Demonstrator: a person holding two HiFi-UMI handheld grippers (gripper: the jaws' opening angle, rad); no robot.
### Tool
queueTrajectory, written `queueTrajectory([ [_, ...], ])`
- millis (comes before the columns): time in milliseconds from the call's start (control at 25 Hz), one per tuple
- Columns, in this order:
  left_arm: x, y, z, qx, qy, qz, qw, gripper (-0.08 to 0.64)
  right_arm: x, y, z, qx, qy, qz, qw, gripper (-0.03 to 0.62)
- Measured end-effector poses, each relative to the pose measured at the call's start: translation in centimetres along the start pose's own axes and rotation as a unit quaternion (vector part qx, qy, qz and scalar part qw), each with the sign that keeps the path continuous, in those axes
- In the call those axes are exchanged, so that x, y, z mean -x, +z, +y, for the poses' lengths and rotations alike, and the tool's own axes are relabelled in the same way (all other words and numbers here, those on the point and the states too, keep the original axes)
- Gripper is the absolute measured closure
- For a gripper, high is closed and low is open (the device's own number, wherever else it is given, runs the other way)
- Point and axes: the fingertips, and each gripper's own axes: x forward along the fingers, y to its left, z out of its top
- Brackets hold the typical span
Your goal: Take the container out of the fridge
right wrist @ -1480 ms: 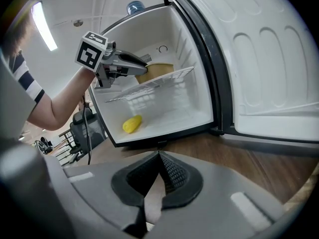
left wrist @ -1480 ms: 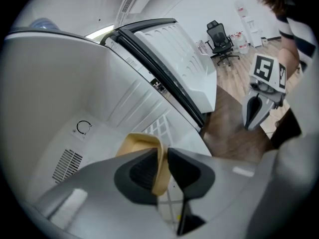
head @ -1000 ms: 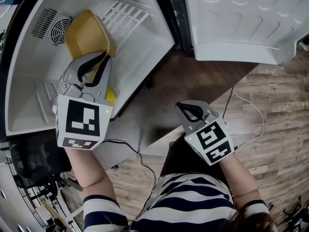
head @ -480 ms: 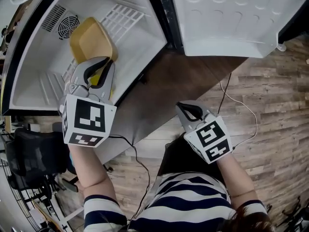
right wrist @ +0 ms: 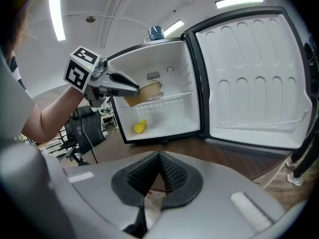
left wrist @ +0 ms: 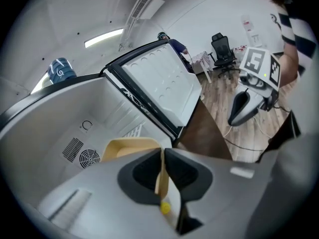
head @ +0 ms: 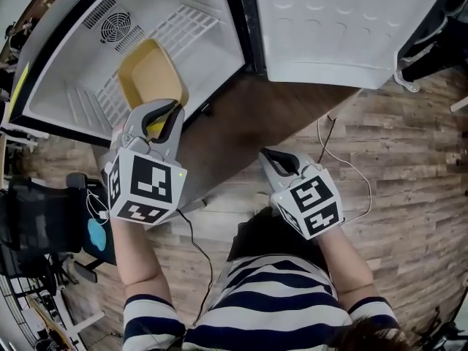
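White fridge (head: pixel 80 79) open at far left, door (head: pixel 344 28) swung out to the far right. Tan container (head: pixel 150 72) at the fridge mouth, over the wire shelf (head: pixel 183 31), long axis running far to near, straight toward the left claw (head: pixel 164 112). Clamped on the container's near rim, edge pinched thin between the pads. Right claw (head: pixel 274 158) well apart at near right, closed on nothing. Probably needs only a pull nearward along that axis. Small yellow thing (right wrist: pixel 140 127) on the fridge floor.
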Motion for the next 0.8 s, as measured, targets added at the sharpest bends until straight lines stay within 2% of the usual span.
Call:
queueTrajectory([
  [280,2.2,-1.0,-2.8,0.038,0.006,0.005,0.9992,0.56,1.8,0.6,-0.1,0.015,-0.005,-0.009,1.0,0.595],
  [640,5.2,-0.2,-5.7,0.068,0.036,-0.011,0.997,0.56,3.5,1.1,-0.2,0.028,-0.007,-0.017,0.999,0.595],
  [800,5.8,-0.3,-7.3,0.094,0.041,-0.017,0.9946,0.56,3.9,1.4,-0.4,0.031,-0.007,-0.022,0.999,0.595],
])
